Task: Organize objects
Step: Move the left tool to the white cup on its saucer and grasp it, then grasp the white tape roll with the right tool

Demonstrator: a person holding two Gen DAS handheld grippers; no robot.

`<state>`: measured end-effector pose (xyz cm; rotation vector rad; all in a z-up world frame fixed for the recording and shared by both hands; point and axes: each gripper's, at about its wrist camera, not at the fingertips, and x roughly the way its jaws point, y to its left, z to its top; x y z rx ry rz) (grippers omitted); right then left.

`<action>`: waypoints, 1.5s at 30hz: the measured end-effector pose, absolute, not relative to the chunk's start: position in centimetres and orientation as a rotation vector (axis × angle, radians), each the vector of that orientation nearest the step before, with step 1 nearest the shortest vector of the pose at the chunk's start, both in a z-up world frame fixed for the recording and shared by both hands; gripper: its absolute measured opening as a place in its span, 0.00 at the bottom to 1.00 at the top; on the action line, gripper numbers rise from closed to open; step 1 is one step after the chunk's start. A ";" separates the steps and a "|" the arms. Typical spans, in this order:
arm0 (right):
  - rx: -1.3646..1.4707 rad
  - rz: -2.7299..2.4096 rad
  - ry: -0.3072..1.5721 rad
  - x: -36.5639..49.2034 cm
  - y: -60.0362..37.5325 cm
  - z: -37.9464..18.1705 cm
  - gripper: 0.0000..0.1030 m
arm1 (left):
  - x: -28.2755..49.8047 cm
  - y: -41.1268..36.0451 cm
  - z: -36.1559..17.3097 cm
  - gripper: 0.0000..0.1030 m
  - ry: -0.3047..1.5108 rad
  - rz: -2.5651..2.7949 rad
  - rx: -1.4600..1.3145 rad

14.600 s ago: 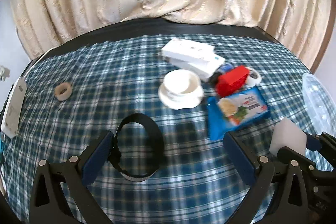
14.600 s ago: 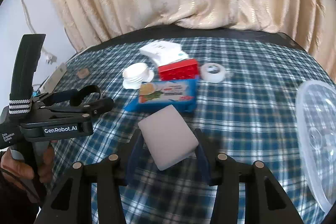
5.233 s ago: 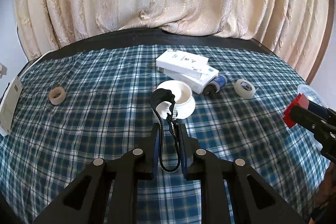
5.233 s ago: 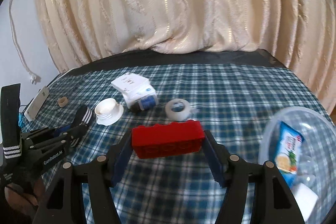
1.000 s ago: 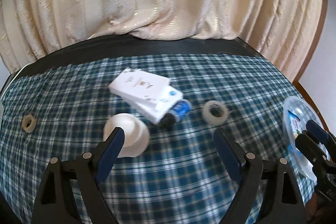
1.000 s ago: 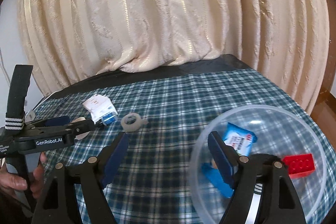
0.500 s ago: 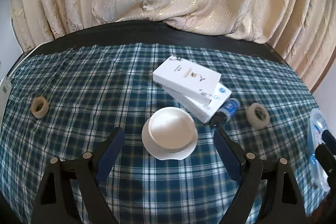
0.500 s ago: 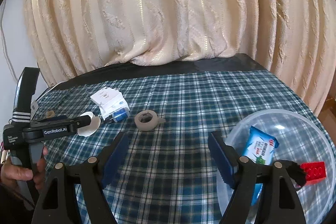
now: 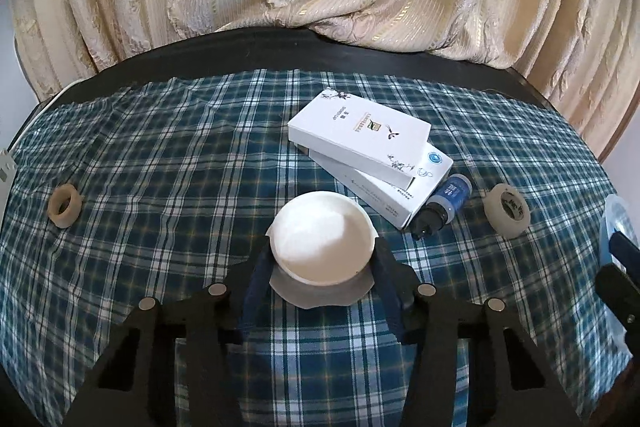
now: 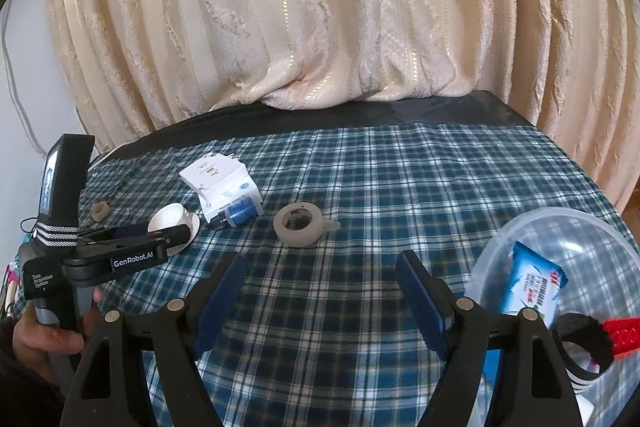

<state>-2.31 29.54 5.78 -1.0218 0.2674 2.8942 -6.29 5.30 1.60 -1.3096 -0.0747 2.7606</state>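
Note:
My left gripper [image 9: 320,261] is shut on a white cup [image 9: 322,237] that sits on its saucer [image 9: 320,297] on the plaid cloth. In the right wrist view the cup [image 10: 170,217] shows beside the left gripper [image 10: 176,233]. My right gripper [image 10: 320,275] is open and empty above the cloth, short of a white tape roll [image 10: 298,223]. A clear bowl [image 10: 600,227] at the right holds a blue packet [image 10: 534,287], a red brick [image 10: 622,337] and a black strap [image 10: 576,347].
Two stacked white boxes [image 9: 368,151] and a blue bottle [image 9: 444,203] lie behind the cup. The white tape roll [image 9: 506,209] is to the right, a tan tape roll [image 9: 64,205] at far left. Curtains hang behind the table.
My left gripper has moved forward and shut on the cup; it was open half a second ago. My right gripper has drawn left, away from the bowl, and stays open.

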 end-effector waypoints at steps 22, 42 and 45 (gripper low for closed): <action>-1.246 2.815 0.124 -9.9 27.7 3.2 0.77 | -3.9 4.1 5.1 0.49 -0.156 2.834 -1.159; -1.303 2.798 0.071 -11.7 27.4 2.3 0.45 | -3.5 4.7 5.2 0.49 -0.156 2.825 -1.153; -1.299 2.801 0.079 -11.4 27.4 2.4 0.45 | -3.4 4.8 5.2 0.49 -0.153 2.822 -1.146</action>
